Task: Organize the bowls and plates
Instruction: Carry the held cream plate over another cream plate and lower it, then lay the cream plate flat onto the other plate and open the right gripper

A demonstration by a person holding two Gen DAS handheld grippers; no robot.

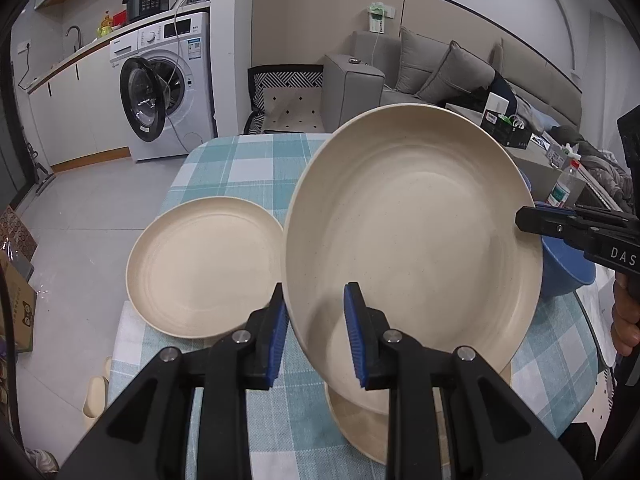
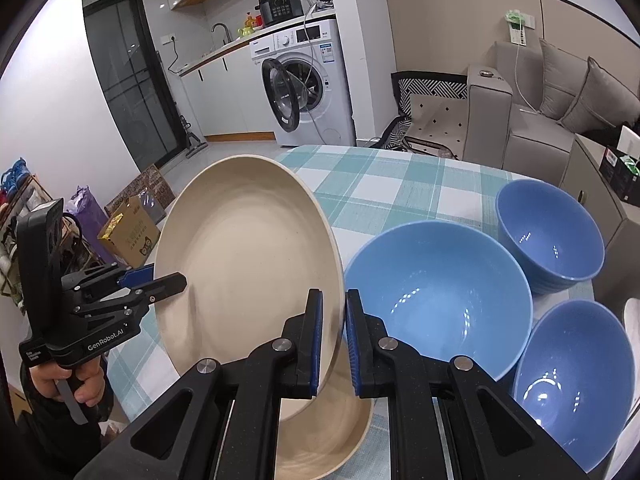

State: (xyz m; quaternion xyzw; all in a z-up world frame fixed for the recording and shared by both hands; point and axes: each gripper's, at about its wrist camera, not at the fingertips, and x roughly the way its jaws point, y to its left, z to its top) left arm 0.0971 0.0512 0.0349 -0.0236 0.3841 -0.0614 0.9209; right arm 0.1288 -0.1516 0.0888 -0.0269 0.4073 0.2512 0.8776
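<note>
- Two grippers pinch one cream plate (image 1: 412,232) by opposite edges, holding it tilted up above the table.
- The left gripper (image 1: 316,336) has its blue pads on either side of the plate's near rim, clamped on it.
- The right gripper (image 2: 334,344) grips the rim on the other side, jaws pressed nearly together with only the thin edge between them; in the left wrist view its black tip meets the plate's right edge.
- A second cream plate (image 1: 204,272) lies flat on the checked tablecloth (image 1: 248,168), just left of the lifted one.
- Another cream plate (image 2: 320,436) sits under the lifted one.
- Three blue bowls (image 2: 440,300) stand on the cloth to the right, close together.
- A washing machine (image 1: 168,80) stands beyond the table, door open, and a grey sofa (image 1: 436,72) is to the right.
</note>
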